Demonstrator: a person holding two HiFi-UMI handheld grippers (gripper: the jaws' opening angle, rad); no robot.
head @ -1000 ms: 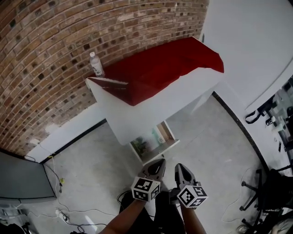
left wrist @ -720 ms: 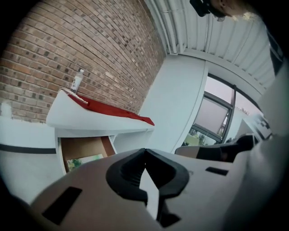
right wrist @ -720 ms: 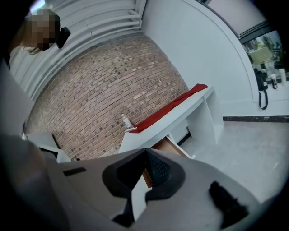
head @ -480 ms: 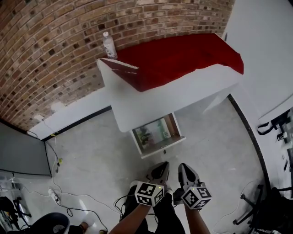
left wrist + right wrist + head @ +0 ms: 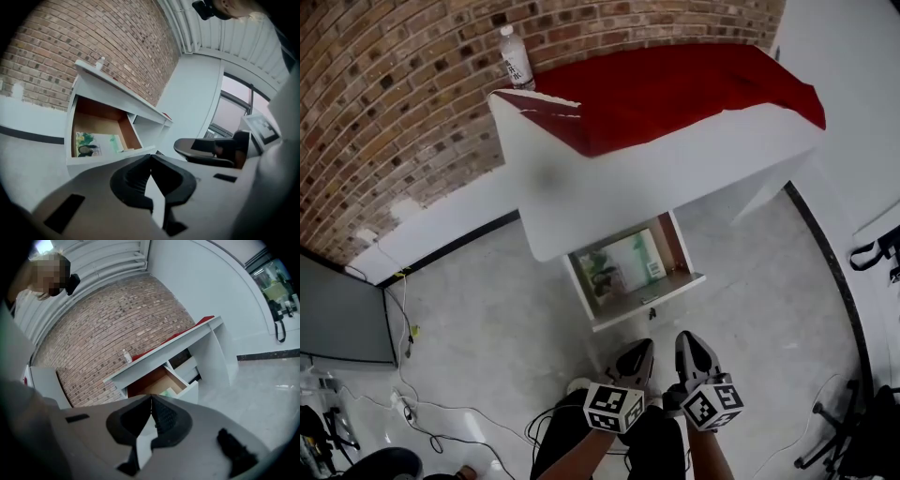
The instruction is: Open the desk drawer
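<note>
Drawer [image 5: 636,274] stands open ahead of the closed, empty left tool [image 5: 640,346] and right tool [image 5: 688,338], papers [image 5: 612,268] inside. Its red-covered surface [image 5: 609,187] backs onto a brick wall [image 5: 394,112].

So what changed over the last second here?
The left gripper and right gripper sank together in front of the white desk; the head view closed in on it. Nothing gripped or released. Unchanged: jaws shut and empty, white drawer open with printed sheets inside, clear plastic bottle and red cloth on top.

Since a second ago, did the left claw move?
Yes. The left claw has backed away from the open desk drawer: its tip nearly met the drawer's white front a second ago, and now floor shows between them.
</note>
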